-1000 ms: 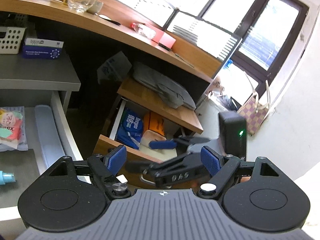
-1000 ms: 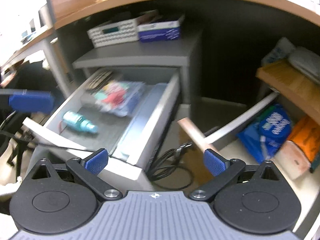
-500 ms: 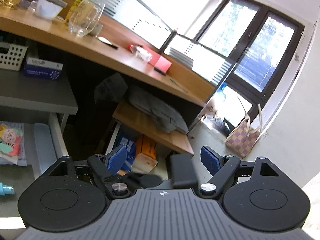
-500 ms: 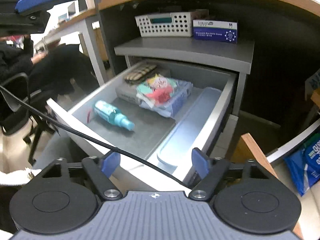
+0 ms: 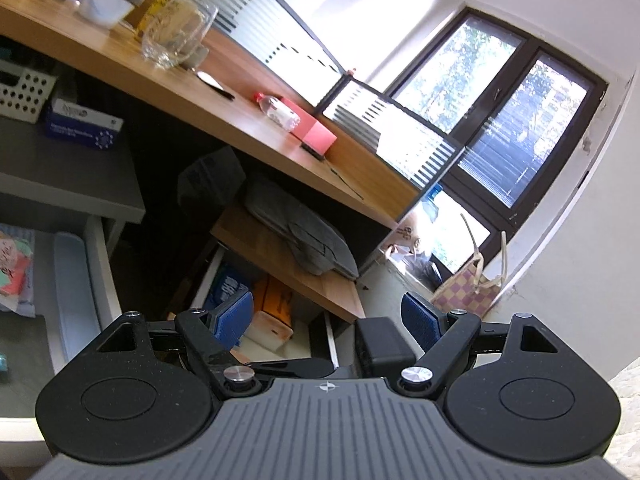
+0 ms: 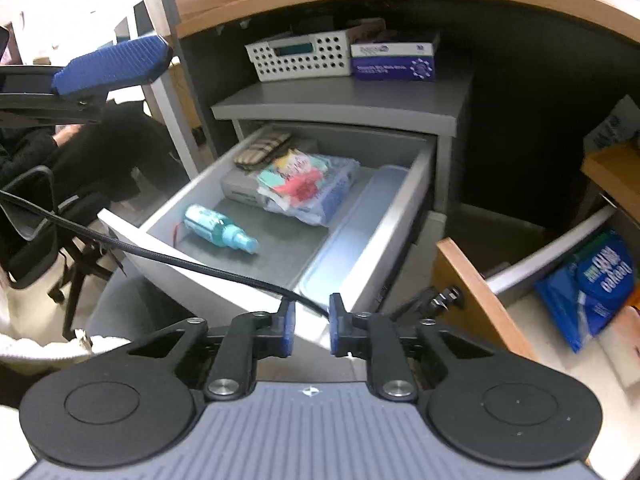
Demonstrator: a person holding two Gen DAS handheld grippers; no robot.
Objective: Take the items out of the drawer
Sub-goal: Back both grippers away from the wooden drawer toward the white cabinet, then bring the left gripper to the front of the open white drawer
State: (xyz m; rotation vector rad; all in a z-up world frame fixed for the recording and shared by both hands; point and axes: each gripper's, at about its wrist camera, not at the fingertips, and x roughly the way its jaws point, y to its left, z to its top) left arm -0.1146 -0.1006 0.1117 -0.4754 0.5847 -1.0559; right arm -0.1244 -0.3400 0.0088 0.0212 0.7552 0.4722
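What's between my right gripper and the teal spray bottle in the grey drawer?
In the right wrist view, a black cable and the grey drawer's white front edge cross between the right gripper and the teal spray bottle.

The right gripper (image 6: 312, 330) stood wide open a second ago and now has its blue pads drawn in close, with nothing between them. Its view has swung from the floor gap between the two cabinets onto the open grey drawer (image 6: 404, 216), where the teal spray bottle (image 6: 220, 232) and the colourful packet (image 6: 308, 188) are now sharp (they were blurred before). The left gripper (image 5: 330, 320) has tipped upward, showing more window (image 5: 500, 120) and less of the wooden drawer (image 5: 256, 320) below.
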